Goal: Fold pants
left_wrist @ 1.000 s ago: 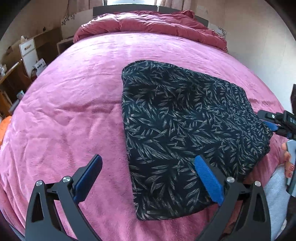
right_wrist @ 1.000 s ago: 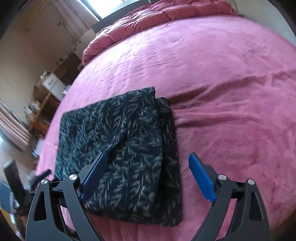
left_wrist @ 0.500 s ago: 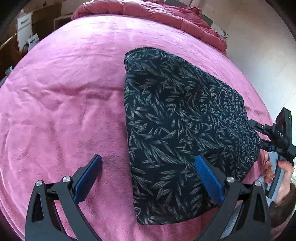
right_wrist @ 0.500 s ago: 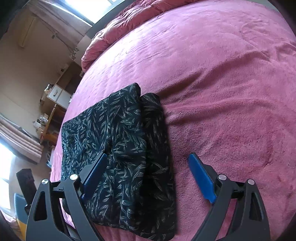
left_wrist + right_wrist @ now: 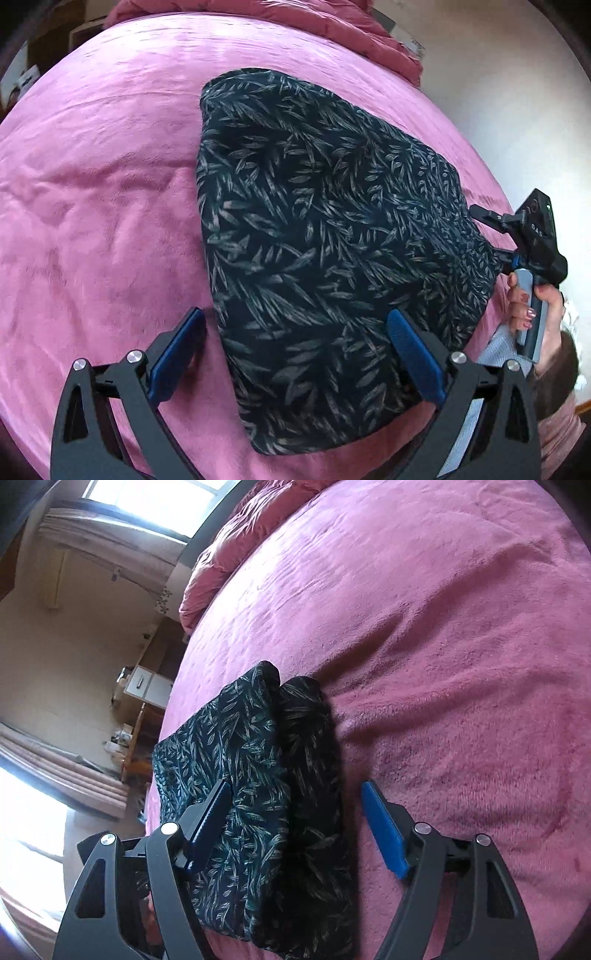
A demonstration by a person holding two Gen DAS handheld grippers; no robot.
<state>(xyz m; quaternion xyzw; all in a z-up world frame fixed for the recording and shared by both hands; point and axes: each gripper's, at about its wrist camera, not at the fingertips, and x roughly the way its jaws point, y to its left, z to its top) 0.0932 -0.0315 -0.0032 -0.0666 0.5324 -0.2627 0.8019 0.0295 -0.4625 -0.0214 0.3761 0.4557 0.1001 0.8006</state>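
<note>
Both grippers tilted down over pants (image 5: 325, 266) — right gripper (image 5: 291, 830) closing.

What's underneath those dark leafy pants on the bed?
The pants lie folded on a pink blanket that covers the bed all around them. Whatever lies directly beneath the fabric is covered, so only blanket at its edges shows.

pants (image 5: 325, 240): near edge hiding behind left gripper (image 5: 295, 358) arms; layers underneath not showing
right gripper (image 5: 291, 827): closing; pad contact with pants unclear
duvet (image 5: 332, 22): getting cut off by top edge
desk clutter (image 5: 122, 738): too small to tell
hand (image 5: 535, 310): partly running behind handle
</note>
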